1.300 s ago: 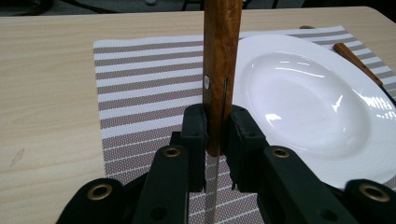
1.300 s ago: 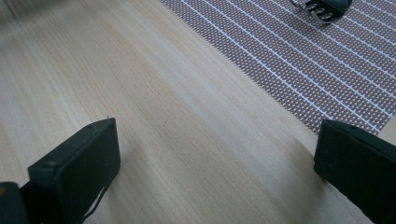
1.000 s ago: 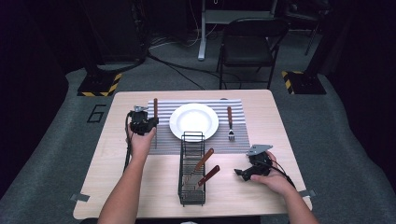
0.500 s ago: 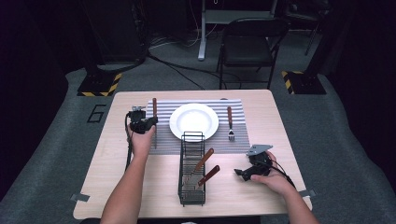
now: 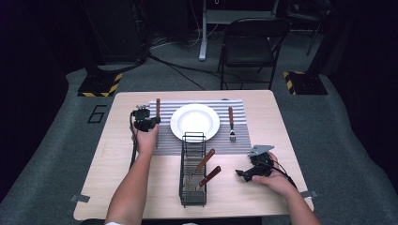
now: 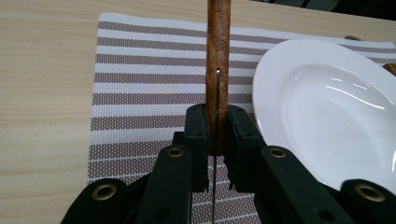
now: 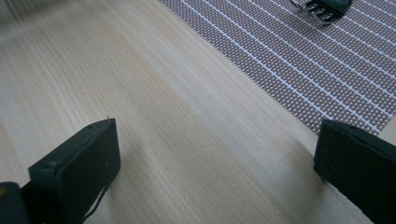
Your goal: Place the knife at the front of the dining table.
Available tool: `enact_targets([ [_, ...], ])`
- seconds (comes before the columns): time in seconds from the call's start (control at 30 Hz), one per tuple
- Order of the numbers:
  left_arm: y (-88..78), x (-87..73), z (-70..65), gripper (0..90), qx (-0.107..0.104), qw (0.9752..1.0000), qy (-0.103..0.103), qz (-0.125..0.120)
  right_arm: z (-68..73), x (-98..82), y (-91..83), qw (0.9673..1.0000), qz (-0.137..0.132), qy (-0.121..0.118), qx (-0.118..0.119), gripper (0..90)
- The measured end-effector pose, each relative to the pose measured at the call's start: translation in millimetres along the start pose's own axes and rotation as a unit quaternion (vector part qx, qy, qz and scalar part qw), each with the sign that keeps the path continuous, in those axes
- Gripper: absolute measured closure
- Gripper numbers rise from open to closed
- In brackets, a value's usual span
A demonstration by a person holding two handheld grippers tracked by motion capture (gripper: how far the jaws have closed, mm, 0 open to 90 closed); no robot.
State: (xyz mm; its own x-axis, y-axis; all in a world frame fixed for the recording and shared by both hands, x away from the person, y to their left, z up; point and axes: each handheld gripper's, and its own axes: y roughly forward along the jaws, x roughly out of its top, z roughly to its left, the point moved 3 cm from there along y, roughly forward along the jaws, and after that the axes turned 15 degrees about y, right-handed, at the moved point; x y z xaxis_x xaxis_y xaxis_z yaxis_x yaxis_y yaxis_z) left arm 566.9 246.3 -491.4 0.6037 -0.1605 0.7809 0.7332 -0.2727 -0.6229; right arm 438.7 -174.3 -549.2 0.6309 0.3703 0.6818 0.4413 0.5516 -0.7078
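A knife (image 5: 157, 107) with a brown wooden handle (image 6: 218, 46) lies along the left side of the striped placemat (image 5: 234, 140), just left of the white plate (image 5: 195, 122). My left gripper (image 5: 152, 121) is shut on the knife where handle meets blade, and the thin blade runs edge-on between the jaws (image 6: 217, 121). The plate's rim (image 6: 280, 70) is close on the right of the jaws. My right gripper (image 5: 240, 173) rests on the bare table at the right, jaws wide open with nothing between them (image 7: 217, 163).
A fork (image 5: 231, 123) with a wooden handle lies on the placemat right of the plate, its tines (image 7: 322, 7) at the top of the right gripper view. A black wire rack (image 5: 182, 187) stands in front of the plate with two wooden-handled utensils (image 5: 205, 160). A chair (image 5: 248, 42) stands beyond the table.
My left hand has shifted slightly and sunk a little with the knife in its jaws. The right hand has stayed in place.
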Motion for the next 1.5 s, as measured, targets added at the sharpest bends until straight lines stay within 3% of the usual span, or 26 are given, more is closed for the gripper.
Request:
enact_targets([
  [0.33, 10.4, -5.6, 11.8, 79.9, -0.005, 0.9991, -0.041, 0.004, 0.0, 0.0, 0.0, 1.0, 0.0, 0.0, 0.0, 0.0],
  [1.0, 30.7, -13.6, 10.8, 79.8, -0.015, 0.9986, -0.051, 0.008, 0.0, 0.0, 0.1, 1.0, 0.0, 0.0, 0.0, 0.0],
  [1.2, 34.4, -16.4, 13.4, 79.8, -0.016, 0.9973, -0.071, 0.01, 0.0, 0.0, 0.1, 1.0, 0.0, 0.0, 0.0, 0.0],
  [1.5, 42.3, -20.2, 12.6, 80.0, -0.013, 0.9966, -0.081, 0.011, 0.0, 0.0, 0.1, 1.0, 0.0, -0.001, -0.001, 0.0],
])
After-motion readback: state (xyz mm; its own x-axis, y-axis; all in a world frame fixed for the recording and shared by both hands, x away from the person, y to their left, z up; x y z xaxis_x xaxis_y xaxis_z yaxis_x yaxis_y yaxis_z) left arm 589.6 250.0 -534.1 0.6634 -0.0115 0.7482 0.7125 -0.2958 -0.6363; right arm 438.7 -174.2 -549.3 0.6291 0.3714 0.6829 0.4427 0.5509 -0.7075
